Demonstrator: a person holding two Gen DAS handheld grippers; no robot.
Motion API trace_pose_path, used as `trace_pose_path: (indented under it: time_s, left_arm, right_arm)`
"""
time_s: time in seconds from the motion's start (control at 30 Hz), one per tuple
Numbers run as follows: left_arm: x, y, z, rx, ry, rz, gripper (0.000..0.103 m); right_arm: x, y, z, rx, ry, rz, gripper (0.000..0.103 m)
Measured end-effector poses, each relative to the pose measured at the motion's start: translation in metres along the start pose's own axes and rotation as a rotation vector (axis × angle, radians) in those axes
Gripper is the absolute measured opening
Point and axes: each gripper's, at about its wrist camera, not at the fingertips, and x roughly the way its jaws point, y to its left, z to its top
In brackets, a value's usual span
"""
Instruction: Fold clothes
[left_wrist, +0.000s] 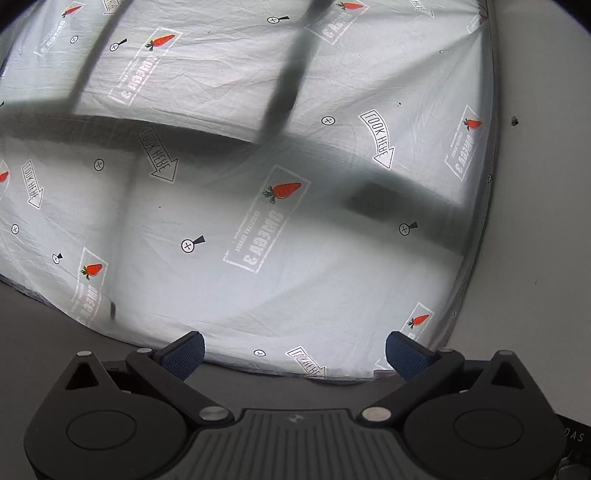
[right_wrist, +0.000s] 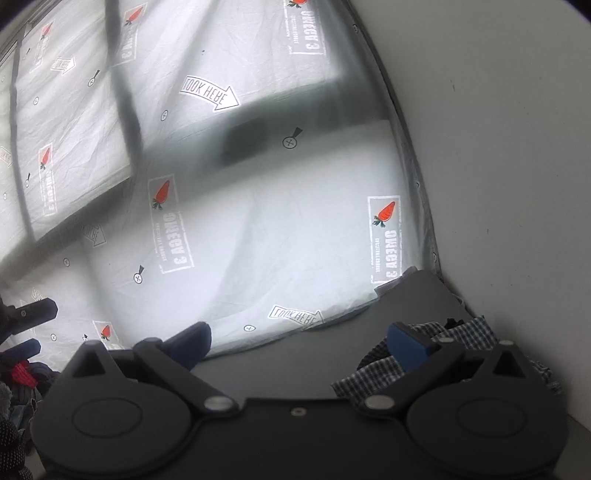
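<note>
In the right wrist view a crumpled blue-and-white checked garment (right_wrist: 369, 378) lies on the grey table (right_wrist: 280, 360) by the white wall, partly hidden behind my right gripper's right finger. My right gripper (right_wrist: 299, 347) stands open above the table with nothing between its blue pads. A heap of dark clothes with a red patch (right_wrist: 22, 373) sits at the lower left edge. Above that heap my left gripper (right_wrist: 29, 328) pokes in, its fingers apart. In the left wrist view my left gripper (left_wrist: 295, 354) is open and empty over the table's far edge.
A white cloth printed with carrots and arrows (left_wrist: 280, 221) hangs backlit right behind the table (left_wrist: 44, 332), crossed by dark window-frame shadows. It also fills the right wrist view, as printed cloth (right_wrist: 258, 221). A white wall (right_wrist: 498, 166) closes the right side.
</note>
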Motion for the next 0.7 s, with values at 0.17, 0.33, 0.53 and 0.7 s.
trace_pose_path:
  time_s: [0.17, 0.33, 0.53, 0.7]
  left_arm:
    - [-0.064, 0.03, 0.004, -0.041, -0.01, 0.011, 0.103]
    - [-0.107, 0.077, 0.015, -0.094, 0.013, -0.03, 0.103]
    - [-0.164, 0.142, 0.018, -0.026, 0.074, -0.021, 0.103]
    - [-0.216, 0.197, 0.009, 0.017, 0.168, -0.011, 0.103]
  right_arm:
    - [-0.048, 0.068, -0.02, -0.119, -0.025, 0.162, 0.103]
    - [-0.09, 0.148, -0.048, -0.214, -0.079, 0.153, 0.103]
    - [-0.131, 0.244, -0.081, -0.204, -0.031, 0.128, 0.103]
    - [-0.17, 0.316, -0.12, -0.192, -0.03, 0.096, 0.103]
